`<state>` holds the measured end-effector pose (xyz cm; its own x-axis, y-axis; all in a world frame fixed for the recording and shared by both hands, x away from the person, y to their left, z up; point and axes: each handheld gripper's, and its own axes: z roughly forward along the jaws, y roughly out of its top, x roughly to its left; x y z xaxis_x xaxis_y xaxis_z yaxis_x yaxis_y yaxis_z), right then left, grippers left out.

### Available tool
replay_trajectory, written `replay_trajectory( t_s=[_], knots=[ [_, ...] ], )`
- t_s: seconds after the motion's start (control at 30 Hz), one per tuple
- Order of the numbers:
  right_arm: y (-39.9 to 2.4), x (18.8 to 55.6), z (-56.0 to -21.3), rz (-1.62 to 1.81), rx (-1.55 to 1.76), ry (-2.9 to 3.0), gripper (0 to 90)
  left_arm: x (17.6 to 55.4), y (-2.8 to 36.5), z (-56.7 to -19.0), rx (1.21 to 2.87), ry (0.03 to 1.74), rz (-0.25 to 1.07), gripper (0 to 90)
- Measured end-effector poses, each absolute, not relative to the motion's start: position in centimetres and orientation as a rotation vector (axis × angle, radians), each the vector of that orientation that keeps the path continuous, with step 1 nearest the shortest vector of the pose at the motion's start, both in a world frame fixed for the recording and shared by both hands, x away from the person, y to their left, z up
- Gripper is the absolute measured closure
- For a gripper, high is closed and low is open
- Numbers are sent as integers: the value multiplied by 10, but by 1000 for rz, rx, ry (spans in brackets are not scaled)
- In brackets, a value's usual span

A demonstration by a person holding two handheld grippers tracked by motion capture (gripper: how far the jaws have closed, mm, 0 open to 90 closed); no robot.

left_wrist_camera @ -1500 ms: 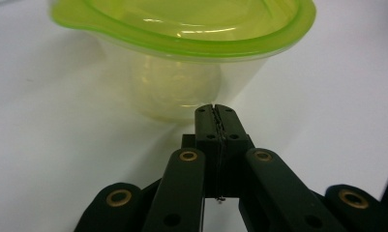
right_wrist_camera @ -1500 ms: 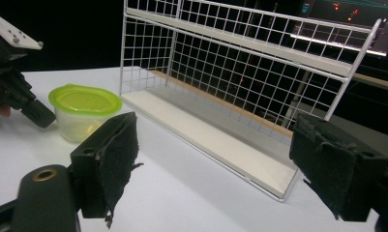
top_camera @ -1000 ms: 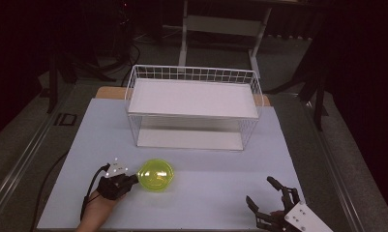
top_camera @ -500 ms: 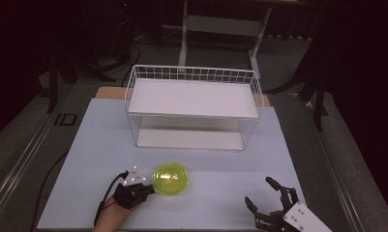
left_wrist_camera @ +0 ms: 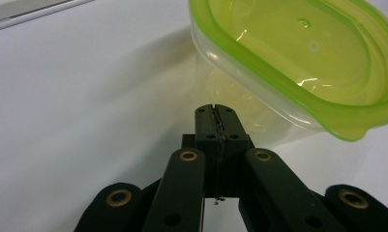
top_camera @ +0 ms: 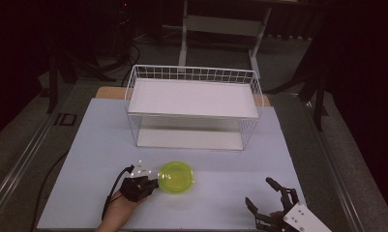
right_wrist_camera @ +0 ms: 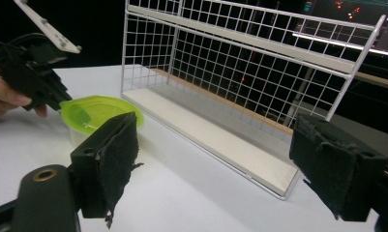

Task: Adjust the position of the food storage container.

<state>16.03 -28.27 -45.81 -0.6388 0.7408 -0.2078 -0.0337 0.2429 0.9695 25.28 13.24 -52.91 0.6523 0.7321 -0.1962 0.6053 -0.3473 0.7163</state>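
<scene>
A clear tub with a lime-green lid (top_camera: 176, 177) stands on the white table, in front of the wire rack. My left gripper (top_camera: 150, 185) lies level at its left side, jaws shut with nothing between them. In the left gripper view the closed tips (left_wrist_camera: 215, 110) sit against the tub's clear wall (left_wrist_camera: 259, 113), just under the lid's rim. My right gripper (top_camera: 259, 191) rests near the table's front right corner, open and empty. In the right gripper view its jaws (right_wrist_camera: 220, 159) stand wide apart, with the tub (right_wrist_camera: 97, 113) and the left gripper (right_wrist_camera: 61, 100) farther off at the left.
A white wire rack with two shelves (top_camera: 194, 96) stands across the back half of the table; the right gripper view shows it (right_wrist_camera: 259, 63) close by. The table's front edge (top_camera: 182, 227) runs just below both hands.
The left gripper and the tub have slid to the right across the table together. The right gripper has kept still.
</scene>
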Motion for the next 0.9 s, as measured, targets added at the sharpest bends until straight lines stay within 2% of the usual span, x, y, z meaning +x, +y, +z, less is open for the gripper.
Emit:
replay_trajectory(
  t_s=[0.9],
  knots=[
    [-286,162,-461,1459,661,1862,175,265,85,-532,2095,947,132,898]
  ],
)
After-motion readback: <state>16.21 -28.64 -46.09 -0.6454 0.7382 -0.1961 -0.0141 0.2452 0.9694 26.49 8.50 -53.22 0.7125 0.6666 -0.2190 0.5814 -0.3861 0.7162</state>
